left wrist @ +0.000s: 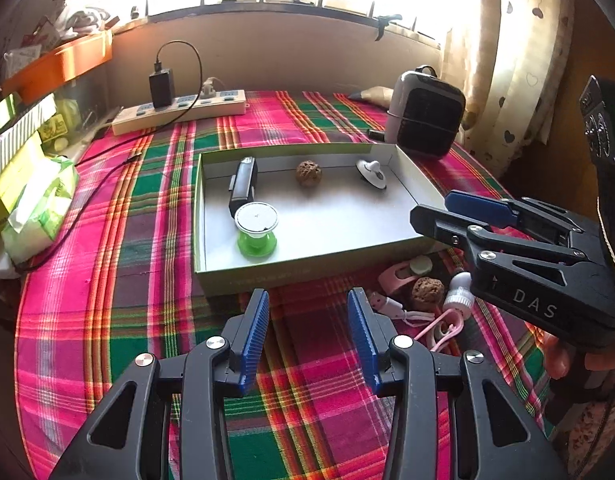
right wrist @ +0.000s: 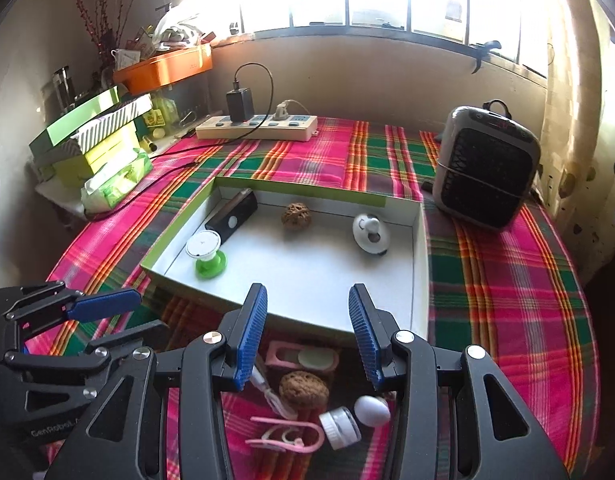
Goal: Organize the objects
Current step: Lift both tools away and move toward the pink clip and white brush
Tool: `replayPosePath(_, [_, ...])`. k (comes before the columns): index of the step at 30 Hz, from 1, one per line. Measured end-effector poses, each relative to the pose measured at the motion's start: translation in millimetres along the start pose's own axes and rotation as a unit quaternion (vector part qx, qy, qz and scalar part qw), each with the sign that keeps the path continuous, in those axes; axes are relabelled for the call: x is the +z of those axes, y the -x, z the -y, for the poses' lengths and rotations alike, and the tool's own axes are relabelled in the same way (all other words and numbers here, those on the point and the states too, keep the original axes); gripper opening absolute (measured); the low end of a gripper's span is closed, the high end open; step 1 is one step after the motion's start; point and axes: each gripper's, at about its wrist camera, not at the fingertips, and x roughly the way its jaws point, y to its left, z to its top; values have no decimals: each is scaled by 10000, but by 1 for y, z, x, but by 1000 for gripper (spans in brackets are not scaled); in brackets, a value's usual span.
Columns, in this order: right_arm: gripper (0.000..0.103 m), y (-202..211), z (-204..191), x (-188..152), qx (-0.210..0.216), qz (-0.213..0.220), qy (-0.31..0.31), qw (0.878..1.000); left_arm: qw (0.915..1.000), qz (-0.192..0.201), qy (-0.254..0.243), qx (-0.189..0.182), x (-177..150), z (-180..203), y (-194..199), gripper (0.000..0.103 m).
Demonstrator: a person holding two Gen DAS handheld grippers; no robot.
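Right wrist view: the right gripper (right wrist: 307, 332) hangs with its blue pads spread wide and nothing between them, just above the near edge of the box (right wrist: 421, 280), a shallow white tray with green outer sides lying on the plaid tablecloth (right wrist: 507, 280). Inside the box, a black clip-on device (right wrist: 232, 216) lies in the far left corner, a green and white spool (right wrist: 206, 254) stands just in front of it, a walnut (right wrist: 296, 216) sits near the back wall, and a small white round gadget (right wrist: 370, 234) rests toward the right wall. Outside the box, just beyond its near wall and below the right gripper, lie a second walnut (right wrist: 303, 390), a pink holder (right wrist: 301, 356), a white cable (right wrist: 267, 392), a pink clip (right wrist: 285, 436), a white cap (right wrist: 341, 428) and a white egg-shaped piece (right wrist: 371, 410). The left gripper (left wrist: 307, 338) is likewise spread wide and holds nothing, over the cloth in front of the box's near wall. Behind the box stand a power strip (right wrist: 259, 126) and a small heater (right wrist: 487, 168).
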Motion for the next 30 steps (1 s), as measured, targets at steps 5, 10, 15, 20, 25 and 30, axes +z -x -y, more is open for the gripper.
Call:
replayPosePath(5, [44, 16, 15, -19, -151, 64, -168, 9997, 9997, -9, -75, -244, -8, 9, -1, 39])
replayPosePath(10, [44, 24, 30, -35, -307, 82, -340, 9989, 9987, -33, -245, -444, -14, 21, -4, 39])
replayPosePath(15, [44, 29, 42, -49, -407, 53, -480, 9980, 9967, -75, -398, -701, -18, 36, -8, 40])
replayPosePath(20, [44, 32, 53, -60, -459, 27, -639, 9969, 9931, -85, -698, -937, -22, 54, -12, 40])
replayPosePath(25, [44, 32, 60, -66, -465, -9, -774, 9959, 9889, -162, -984, -1104, -24, 71, -20, 41])
replayPosePath(30, [44, 32, 66, -69, -491, -27, -852, 9952, 9870, -176, -1152, -1106, -24, 80, -26, 41])
